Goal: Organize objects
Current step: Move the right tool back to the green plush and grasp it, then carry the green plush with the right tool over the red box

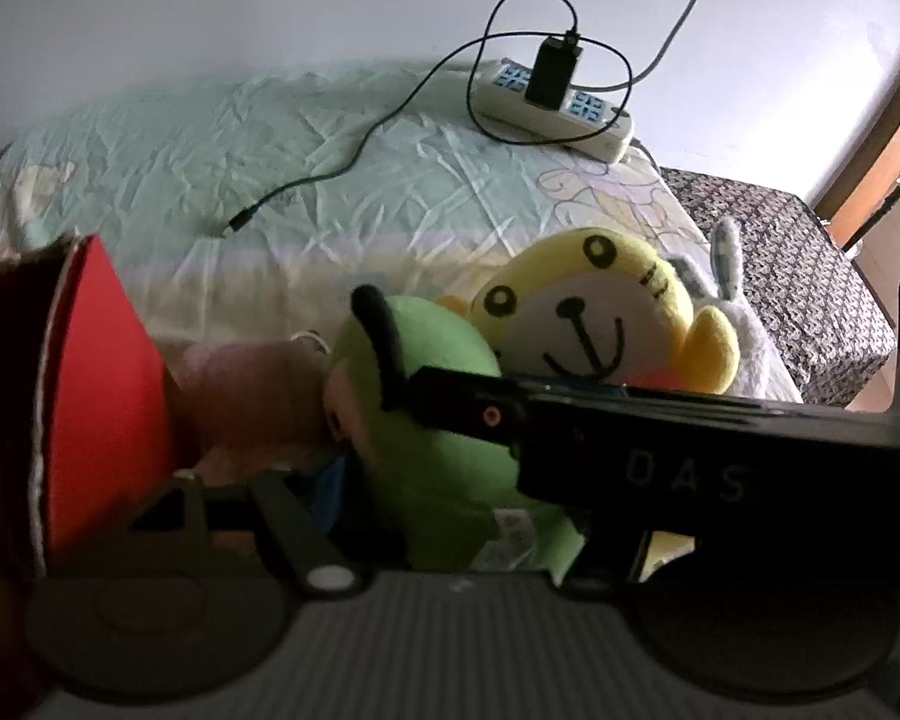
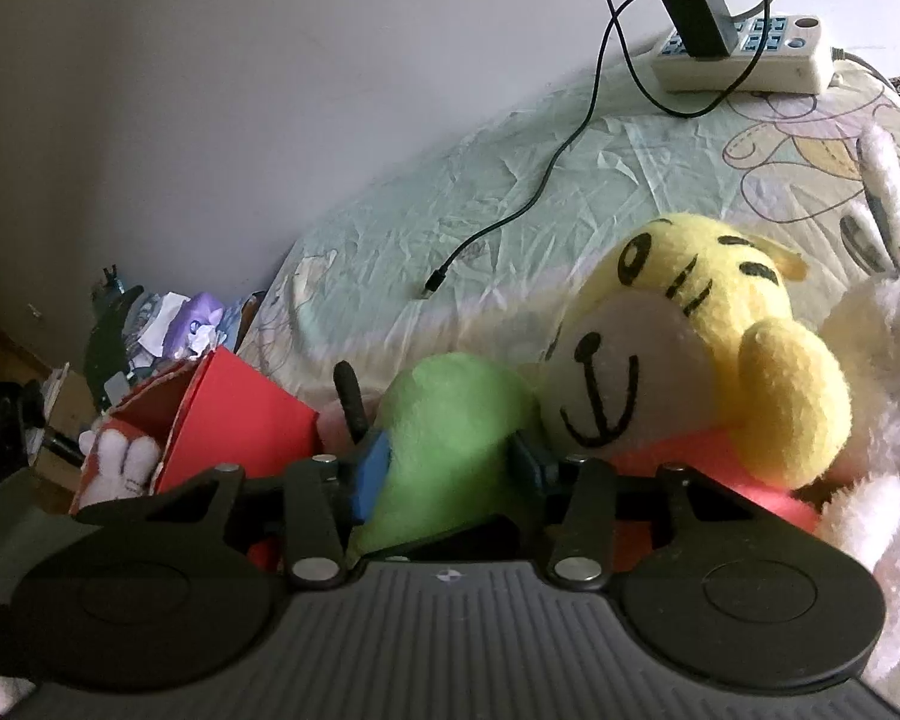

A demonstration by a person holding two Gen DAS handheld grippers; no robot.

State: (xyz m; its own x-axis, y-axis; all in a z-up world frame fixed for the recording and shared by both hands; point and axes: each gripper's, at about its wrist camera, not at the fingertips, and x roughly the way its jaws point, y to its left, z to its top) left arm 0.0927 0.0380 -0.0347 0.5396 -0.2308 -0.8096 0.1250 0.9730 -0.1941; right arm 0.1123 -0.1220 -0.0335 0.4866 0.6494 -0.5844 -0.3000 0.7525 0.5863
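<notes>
Gripping the green plush toy [image 2: 450, 420] between its blue pads, our right gripper [image 2: 447, 462] is closed on it; the red box [image 2: 234, 426] is waiting at nine o'clock. Our left gripper [image 1: 354, 480] is hovering close, its state unclear.

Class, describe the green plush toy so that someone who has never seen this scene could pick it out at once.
Start at the bed with the pale green sheet, then come to its near edge, where soft toys lie in a row. The green plush lies between the red box and the yellow plush. It alone is plain lime green with a black stalk, and the right gripper has its blue-padded fingers either side of it.
</notes>
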